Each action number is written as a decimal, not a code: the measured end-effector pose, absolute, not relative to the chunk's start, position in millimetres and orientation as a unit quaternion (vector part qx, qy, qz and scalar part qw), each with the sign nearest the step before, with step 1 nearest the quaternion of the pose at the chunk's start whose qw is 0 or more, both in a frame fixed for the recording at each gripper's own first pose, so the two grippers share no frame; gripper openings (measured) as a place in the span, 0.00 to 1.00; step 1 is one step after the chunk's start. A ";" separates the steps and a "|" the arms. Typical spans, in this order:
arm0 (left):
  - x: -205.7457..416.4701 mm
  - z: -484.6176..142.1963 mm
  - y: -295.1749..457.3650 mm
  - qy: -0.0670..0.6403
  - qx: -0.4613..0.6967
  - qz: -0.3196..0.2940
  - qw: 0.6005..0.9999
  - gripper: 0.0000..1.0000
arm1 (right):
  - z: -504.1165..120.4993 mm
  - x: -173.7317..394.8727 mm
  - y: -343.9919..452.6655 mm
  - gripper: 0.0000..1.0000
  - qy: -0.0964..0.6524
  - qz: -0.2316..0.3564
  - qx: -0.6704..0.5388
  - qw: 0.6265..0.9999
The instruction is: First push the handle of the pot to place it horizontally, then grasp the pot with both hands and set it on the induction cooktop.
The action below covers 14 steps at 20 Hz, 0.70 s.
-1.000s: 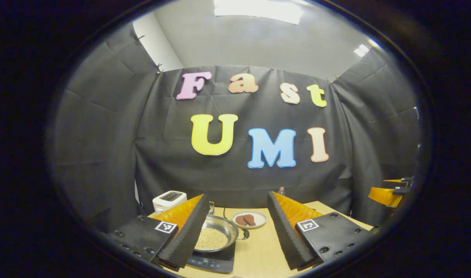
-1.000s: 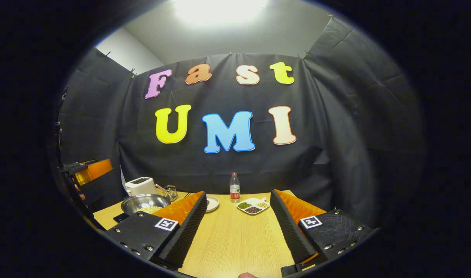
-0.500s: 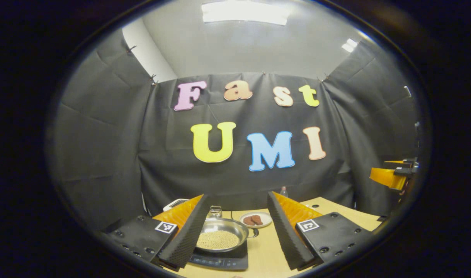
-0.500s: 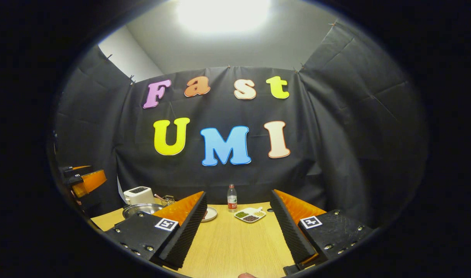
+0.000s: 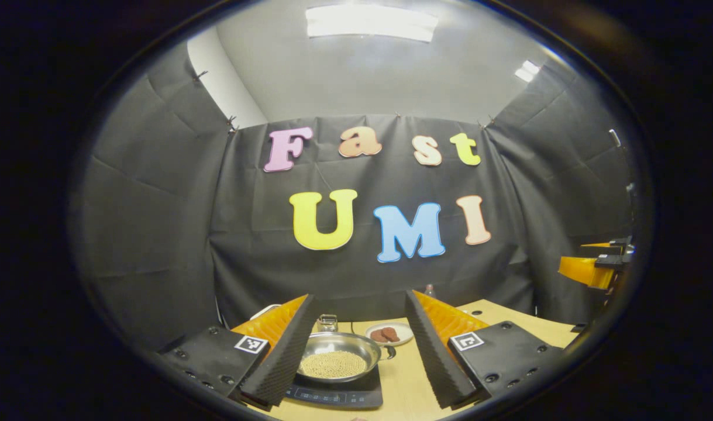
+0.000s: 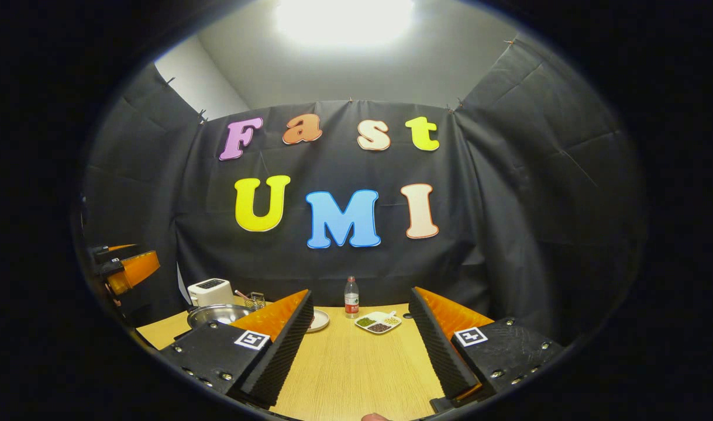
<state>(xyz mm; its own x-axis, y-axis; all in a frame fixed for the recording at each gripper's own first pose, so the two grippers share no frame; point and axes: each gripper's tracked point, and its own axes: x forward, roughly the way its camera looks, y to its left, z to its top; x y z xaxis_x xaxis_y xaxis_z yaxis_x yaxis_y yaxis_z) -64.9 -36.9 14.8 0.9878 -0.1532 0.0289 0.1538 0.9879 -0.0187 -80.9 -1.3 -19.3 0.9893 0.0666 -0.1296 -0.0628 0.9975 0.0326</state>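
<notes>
Pot: the pot [image 5: 337, 358] sits on the cooktop [image 5: 338, 394] with beans [image 5: 333, 364] inside; its handle [image 5: 387, 352] points toward the plate [image 5: 389, 334]. In the right gripper view the pot [image 6: 216, 314] lies at the left, near the toaster [image 6: 210, 292].
Left gripper: the left gripper [image 5: 356, 351] hangs above the surface [image 5: 403, 383], fingers wide apart, holding nothing.
Right gripper: the right gripper [image 6: 360, 345] is also raised, fingers apart and empty, over bare surface [image 6: 356, 368].
Stage: I judge the placing done, both grippers clear.
Risk: a low sweep of the left fingers could clip the rim or handle, sliding the pot off centre and spilling beans.
Risk, right: a forward drift could knock the bottle [image 6: 351, 297] or the dish [image 6: 378, 322].
</notes>
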 end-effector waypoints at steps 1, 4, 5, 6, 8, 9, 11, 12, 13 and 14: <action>-65.1 14.0 -35.5 -0.013 -0.012 -0.077 0.997 1.00 | -18.6 -82.0 -0.6 0.99 0.066 0.032 0.015 0.997; -65.1 13.0 -31.6 -0.013 -0.014 -0.075 0.997 1.00 | -16.0 -84.4 -0.1 0.99 0.063 0.030 0.015 0.997; -65.3 13.4 -31.2 -0.013 -0.015 -0.075 0.997 1.00 | -15.2 -85.0 0.0 0.99 0.062 0.029 0.015 0.998; -66.4 12.8 -31.2 -0.013 -0.017 -0.075 0.997 1.00 | -14.3 -85.2 -0.1 0.99 0.062 0.028 0.015 0.998; -66.3 11.5 -31.6 -0.014 -0.017 -0.077 0.997 1.00 | -14.9 -86.2 1.1 0.99 0.063 0.027 0.017 0.998; -67.4 10.7 -30.9 -0.012 -0.016 -0.076 0.997 1.00 | -14.8 -86.6 1.2 0.99 0.063 0.027 0.017 0.998; -67.1 10.9 -30.2 -0.012 -0.015 -0.077 0.997 1.00 | -13.7 -87.1 1.3 0.99 0.062 0.026 0.016 0.998; -66.7 10.5 -31.1 -0.013 -0.016 -0.077 0.997 1.00 | -13.4 -86.5 2.1 0.99 0.061 0.026 0.016 0.998; -66.0 9.9 -31.7 -0.013 -0.018 -0.078 0.997 1.00 | -12.9 -86.4 2.4 0.99 0.061 0.026 0.016 0.998; -65.4 10.5 -30.9 -0.014 -0.019 -0.078 0.997 1.00 | -12.2 -86.8 2.3 0.99 0.061 0.026 0.016 0.998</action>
<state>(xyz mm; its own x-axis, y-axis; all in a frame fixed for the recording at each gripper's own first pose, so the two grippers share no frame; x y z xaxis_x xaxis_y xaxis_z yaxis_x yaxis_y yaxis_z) -65.4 -30.9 10.5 0.9874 -0.1553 0.0305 0.1564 0.9871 -0.0348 -86.8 2.3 -12.2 0.9912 0.0538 -0.1210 -0.0499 0.9981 0.0347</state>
